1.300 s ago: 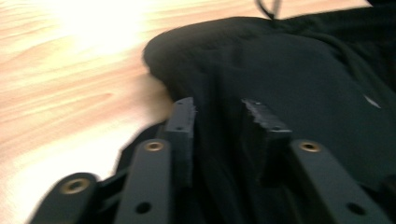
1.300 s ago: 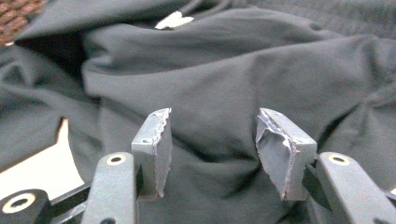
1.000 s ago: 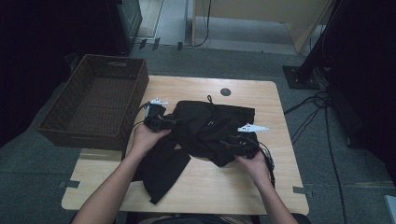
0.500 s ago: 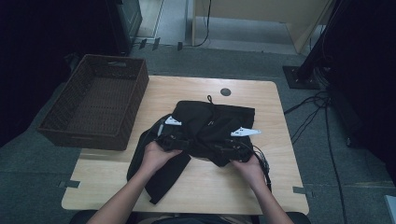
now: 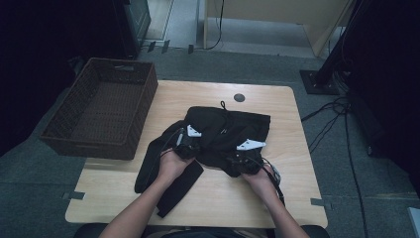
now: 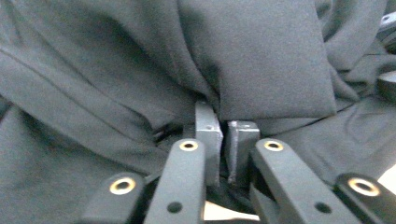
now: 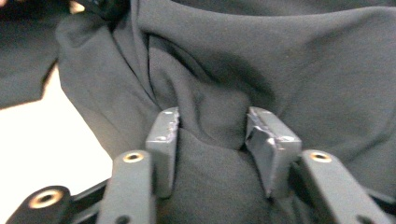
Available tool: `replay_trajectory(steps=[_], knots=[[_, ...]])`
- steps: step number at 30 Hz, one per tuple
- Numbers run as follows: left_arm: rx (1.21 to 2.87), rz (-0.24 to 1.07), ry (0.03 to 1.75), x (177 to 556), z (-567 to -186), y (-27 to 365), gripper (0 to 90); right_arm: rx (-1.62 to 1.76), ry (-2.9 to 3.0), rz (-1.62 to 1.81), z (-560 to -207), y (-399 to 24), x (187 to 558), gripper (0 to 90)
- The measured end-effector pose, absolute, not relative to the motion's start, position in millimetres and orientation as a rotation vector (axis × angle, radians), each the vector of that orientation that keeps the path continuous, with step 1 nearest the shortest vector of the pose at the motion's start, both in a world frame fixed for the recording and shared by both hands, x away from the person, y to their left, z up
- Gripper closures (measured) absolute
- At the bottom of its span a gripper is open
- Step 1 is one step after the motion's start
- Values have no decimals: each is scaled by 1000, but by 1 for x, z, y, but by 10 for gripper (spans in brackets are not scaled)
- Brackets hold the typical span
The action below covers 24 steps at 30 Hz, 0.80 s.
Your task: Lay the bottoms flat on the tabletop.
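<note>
A black garment (image 5: 228, 129) lies crumpled in the middle of the wooden table (image 5: 277, 109), one part trailing off to the front left. My left gripper (image 5: 194, 142) sits at its left side. In the left gripper view the gripper (image 6: 225, 130) is shut, pads nearly together, pinching a fold of the garment (image 6: 116, 70) at their tips. My right gripper (image 5: 236, 157) rests on the garment's front right. In the right gripper view its jaws have just been closing, and the gripper (image 7: 212, 128) squeezes a thick bunch of the garment (image 7: 280, 56) between both pads.
A dark wicker basket (image 5: 89, 146) stands on the table's left edge, overhanging it. A round cable hole (image 5: 239, 97) is near the table's far edge. Cables and a stand foot (image 5: 319, 82) lie on the floor at the right. Bare table (image 7: 46, 140) shows beside the cloth.
The left hand has moved right and down from the garment's left edge onto the cloth, and its jaws have closed on a fold. The right hand has sunk slightly with cloth between its jaws.
</note>
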<state>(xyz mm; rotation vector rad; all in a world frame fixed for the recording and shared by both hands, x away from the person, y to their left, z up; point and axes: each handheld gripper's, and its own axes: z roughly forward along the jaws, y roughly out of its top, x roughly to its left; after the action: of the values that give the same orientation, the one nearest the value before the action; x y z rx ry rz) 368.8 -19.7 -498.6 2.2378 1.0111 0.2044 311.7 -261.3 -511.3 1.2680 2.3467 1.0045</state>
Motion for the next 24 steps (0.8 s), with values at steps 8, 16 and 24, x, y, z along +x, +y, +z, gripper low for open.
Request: replay_trajectory(steps=[8, 16, 24], knots=[[2120, 138, 1006, 381, -447, 14, 878, 1397, 2327, 1042, -494, -286, 325, 844], [2105, 228, 1068, 417, -412, 46, 879, 1412, 2171, 1089, -461, -322, 342, 845], [2134, 280, 1231, 475, -432, 49, 877, 1519, 2113, 945, -479, -348, 405, 836]])
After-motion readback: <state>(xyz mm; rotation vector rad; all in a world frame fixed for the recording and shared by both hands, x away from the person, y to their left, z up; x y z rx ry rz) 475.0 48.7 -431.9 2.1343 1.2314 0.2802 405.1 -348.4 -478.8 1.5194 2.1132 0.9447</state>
